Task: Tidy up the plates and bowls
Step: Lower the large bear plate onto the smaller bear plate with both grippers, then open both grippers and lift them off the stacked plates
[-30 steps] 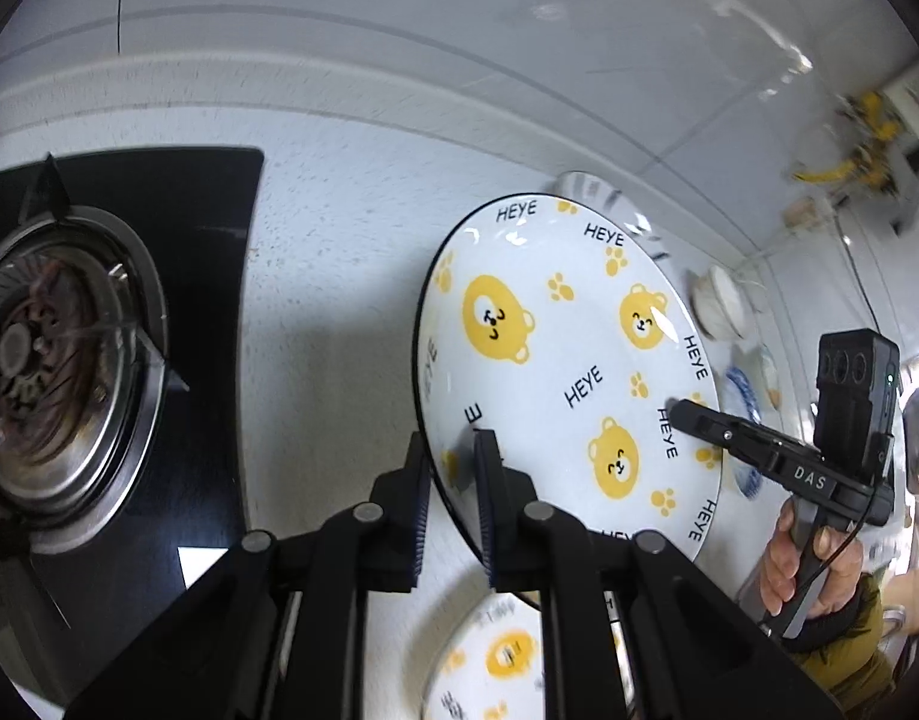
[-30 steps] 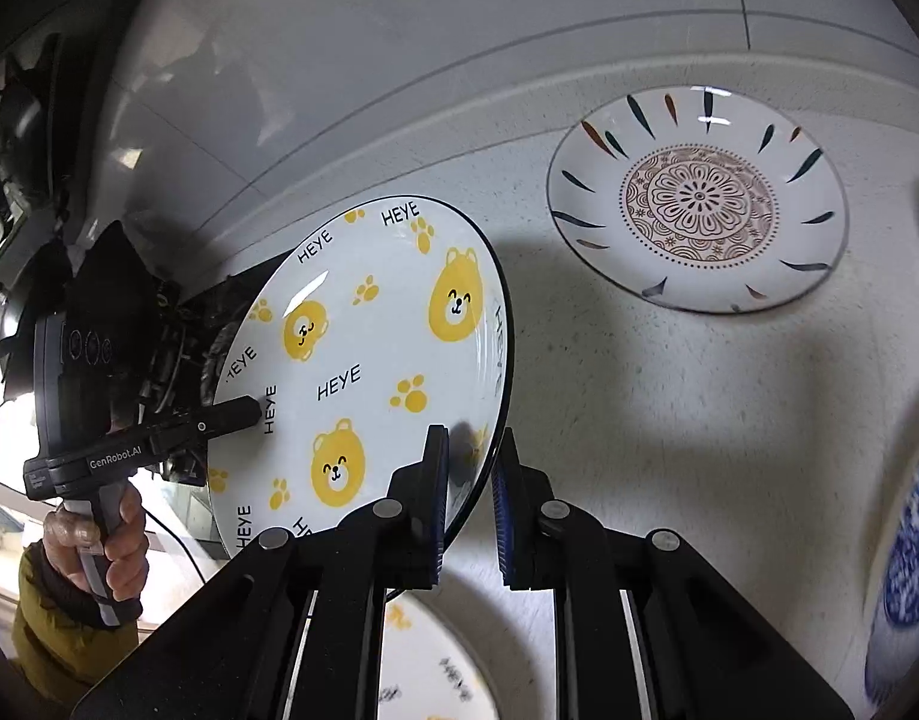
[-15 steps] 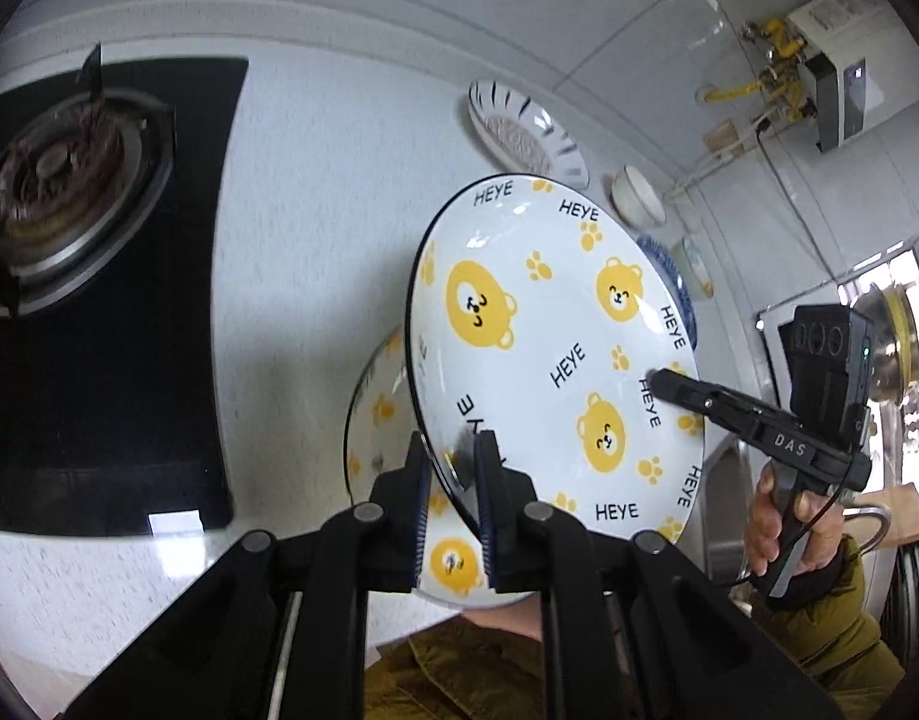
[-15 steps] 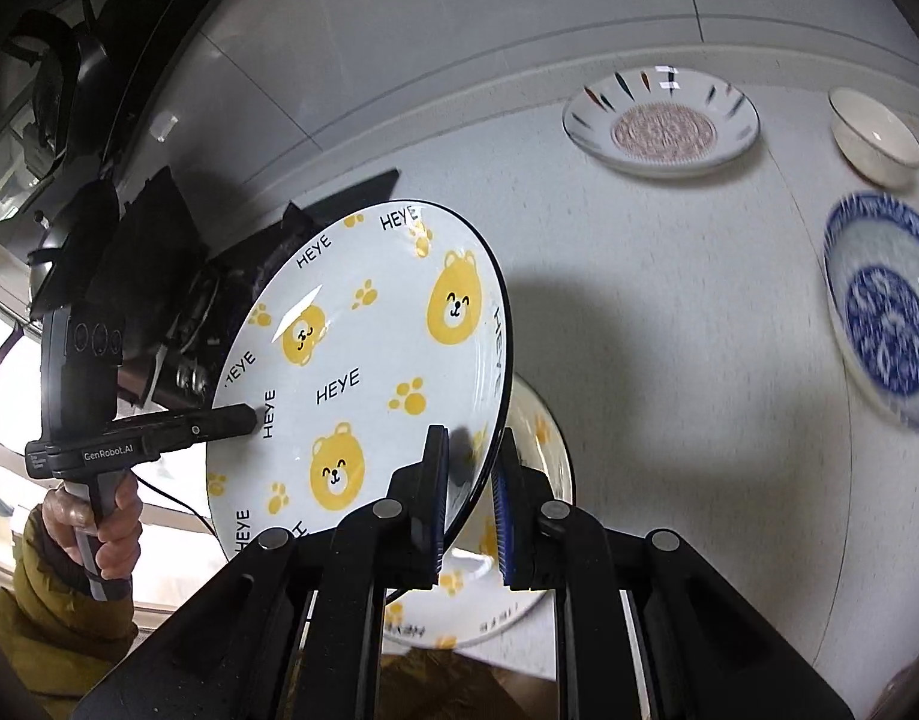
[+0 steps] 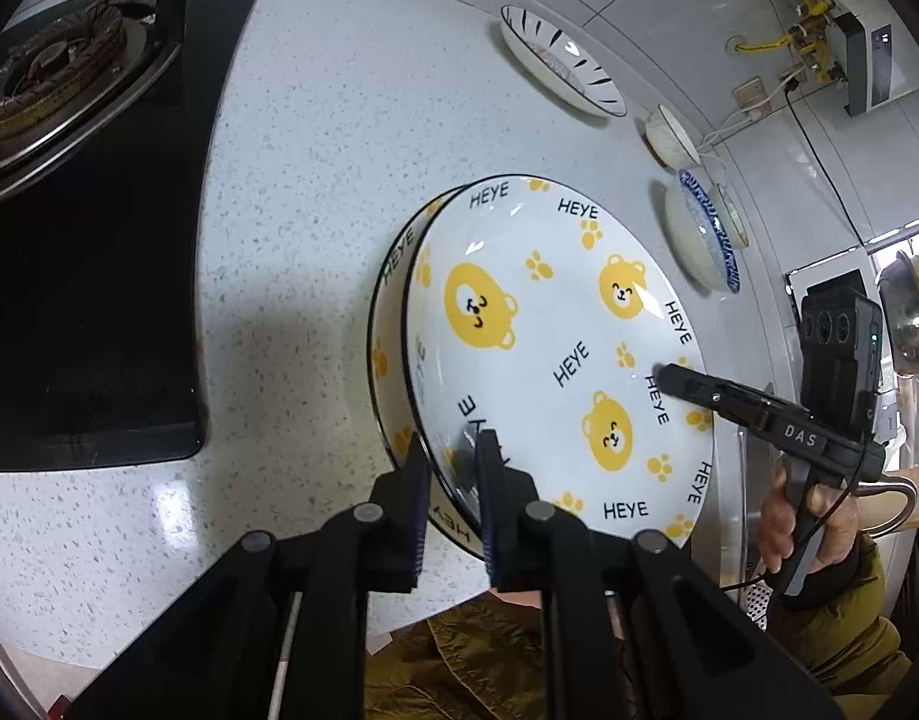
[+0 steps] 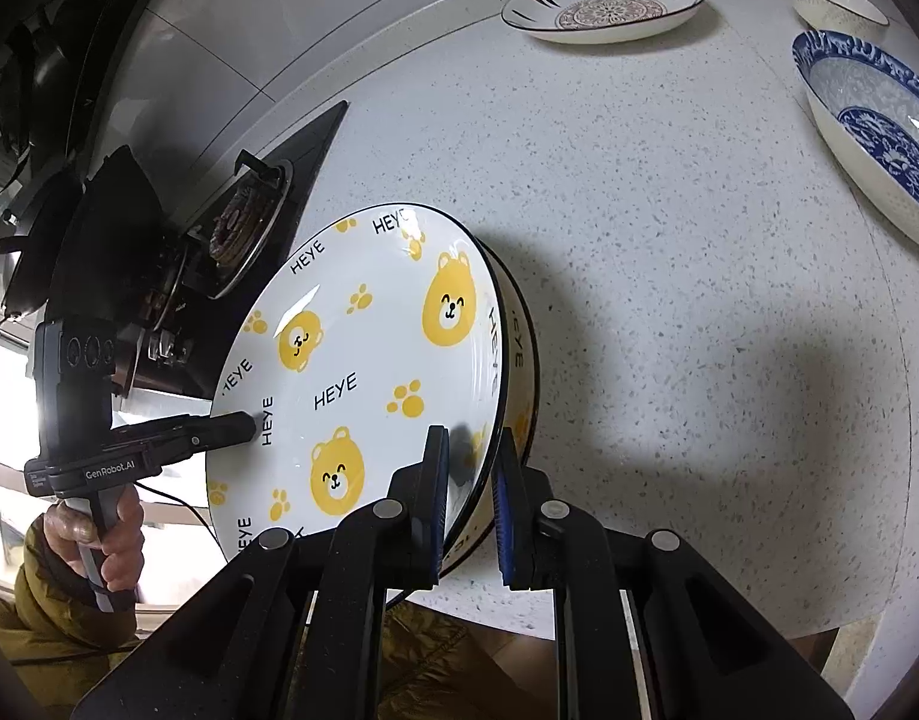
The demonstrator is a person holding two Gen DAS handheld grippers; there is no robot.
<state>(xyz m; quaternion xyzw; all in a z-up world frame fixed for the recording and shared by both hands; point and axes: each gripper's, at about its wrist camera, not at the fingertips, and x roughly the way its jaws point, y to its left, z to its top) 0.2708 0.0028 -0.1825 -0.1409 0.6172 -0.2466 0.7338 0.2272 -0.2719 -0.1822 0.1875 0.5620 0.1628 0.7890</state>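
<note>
Bear plate [image 5: 555, 354] is sitting tilted over a matching second bear plate [image 5: 393, 312] on the speckled countertop [image 5: 303, 138]. Left gripper [image 5: 453, 468] and right gripper [image 6: 468, 480] are each clamping its opposite rims. Stove [image 5: 69, 120], patterned plate [image 6: 603, 0], blue bowl [image 6: 873, 126] lying apart.

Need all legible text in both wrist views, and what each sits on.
"HEYE": repeated around the rim and centre of the upper bear plate.
"HEYE": on the rim of the lower bear plate beneath it.
"DAS": on the right tongs, seen in the left wrist view.
"GenRobot.AI": on the left tongs, seen in the right wrist view; the small label beside it is unreadable.
</note>
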